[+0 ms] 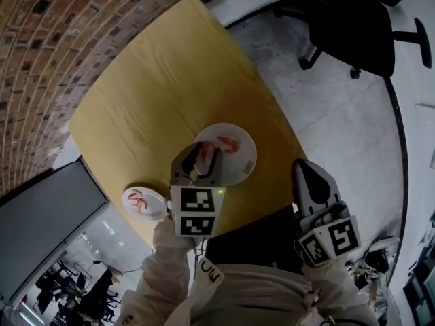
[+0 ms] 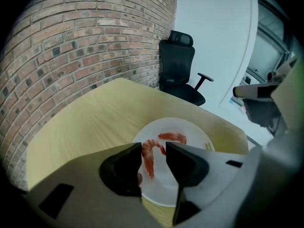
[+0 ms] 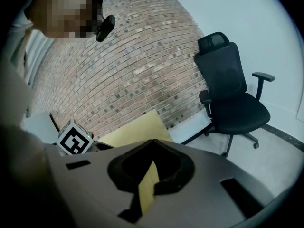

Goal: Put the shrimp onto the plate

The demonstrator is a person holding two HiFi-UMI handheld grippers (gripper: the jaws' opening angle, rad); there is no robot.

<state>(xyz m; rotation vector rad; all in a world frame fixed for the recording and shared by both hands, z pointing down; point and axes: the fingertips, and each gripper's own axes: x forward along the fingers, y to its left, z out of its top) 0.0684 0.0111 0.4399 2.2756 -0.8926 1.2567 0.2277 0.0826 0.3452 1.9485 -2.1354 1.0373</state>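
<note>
Left claw (image 2: 153, 147) on one shrimp (image 2: 148, 161); two plates (image 1: 249, 163) (image 1: 156, 196), shrimp on both

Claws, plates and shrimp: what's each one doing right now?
Left claw: shut on the first shrimp, above the big plate.
Right claw: shut, empty.
Second shrimp: lying on the big plate.
Small plate: on the table, holding a third shrimp.

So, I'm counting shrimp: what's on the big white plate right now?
One shrimp lies on the large plate. A second shrimp is pinched in the left gripper over it; the jaws hide the plate's near part.
</note>
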